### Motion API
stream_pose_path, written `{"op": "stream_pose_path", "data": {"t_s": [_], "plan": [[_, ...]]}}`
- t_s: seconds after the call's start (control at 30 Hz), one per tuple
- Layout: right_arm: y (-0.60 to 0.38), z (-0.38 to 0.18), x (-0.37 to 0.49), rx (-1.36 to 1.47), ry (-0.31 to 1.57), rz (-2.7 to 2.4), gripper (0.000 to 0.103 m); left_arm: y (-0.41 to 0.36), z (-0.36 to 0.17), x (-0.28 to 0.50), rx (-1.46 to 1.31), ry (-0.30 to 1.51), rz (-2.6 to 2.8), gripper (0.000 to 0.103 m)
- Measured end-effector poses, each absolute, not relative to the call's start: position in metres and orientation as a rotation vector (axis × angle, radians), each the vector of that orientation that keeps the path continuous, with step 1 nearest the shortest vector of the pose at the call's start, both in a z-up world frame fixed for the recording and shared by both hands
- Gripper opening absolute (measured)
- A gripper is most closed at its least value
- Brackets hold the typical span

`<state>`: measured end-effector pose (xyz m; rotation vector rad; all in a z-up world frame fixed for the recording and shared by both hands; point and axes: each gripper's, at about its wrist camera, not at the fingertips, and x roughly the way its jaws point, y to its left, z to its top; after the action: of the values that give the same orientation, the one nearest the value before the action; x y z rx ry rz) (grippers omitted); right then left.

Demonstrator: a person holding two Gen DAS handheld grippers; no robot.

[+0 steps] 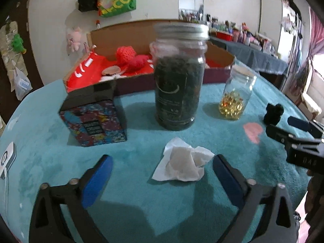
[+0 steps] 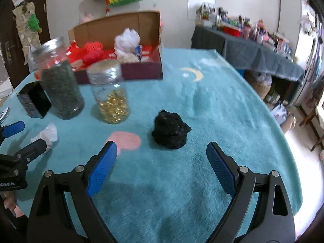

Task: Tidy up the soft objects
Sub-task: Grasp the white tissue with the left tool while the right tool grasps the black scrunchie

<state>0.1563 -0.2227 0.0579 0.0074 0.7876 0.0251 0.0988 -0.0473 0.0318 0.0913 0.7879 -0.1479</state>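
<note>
Daylight glares from the right edge; tall jar (image 1: pixel 180 77) is motion-blurred, fisheye corners dark, soft shadows under both tools.

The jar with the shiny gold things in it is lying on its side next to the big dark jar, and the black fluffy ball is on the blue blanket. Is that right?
Almost. The jar with the gold things is not lying down: it stands upright, lid on top, beside the big dark jar. The right wrist view shows this. The black fluffy ball is indeed on the blue blanket.

Both tools point down at a slant, left tool (image 1: pixel 162 174) and right tool (image 2: pixel 162 162) spread wide, gripping nothing.
</note>
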Motion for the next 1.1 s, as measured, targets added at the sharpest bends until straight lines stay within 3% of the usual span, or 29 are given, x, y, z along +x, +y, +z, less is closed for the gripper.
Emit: {"op": "stream_pose_path", "data": {"t_s": [0.17,0.2,0.23,0.27,0.37,0.6,1.1], "plan": [[-0.232,0.056,0.172,0.032,0.818,0.051,0.087,-0.053,0.027,0.107,0.087,0.843,-0.227,0.058],[-0.234,0.057,0.173,0.05,0.815,0.08,0.071,-0.054,0.027,0.107,0.091,0.842,-0.243,0.053],[-0.234,0.057,0.174,0.059,0.815,0.1,0.04,-0.056,0.029,0.107,0.094,0.842,-0.266,0.039],[-0.235,0.057,0.175,0.071,0.822,0.122,0.027,-0.057,0.03,0.107,0.092,0.838,-0.281,0.03],[-0.232,0.057,0.174,0.115,0.829,0.206,0.025,-0.058,0.035,0.107,0.095,0.835,-0.308,0.025],[-0.193,0.081,0.153,0.052,0.736,0.304,0.025,-0.05,0.055,0.108,0.094,0.795,-0.364,0.024],[-0.145,0.083,0.158,0.062,0.766,0.436,0.025,-0.037,0.065,0.116,0.098,0.771,-0.438,0.023]]}}
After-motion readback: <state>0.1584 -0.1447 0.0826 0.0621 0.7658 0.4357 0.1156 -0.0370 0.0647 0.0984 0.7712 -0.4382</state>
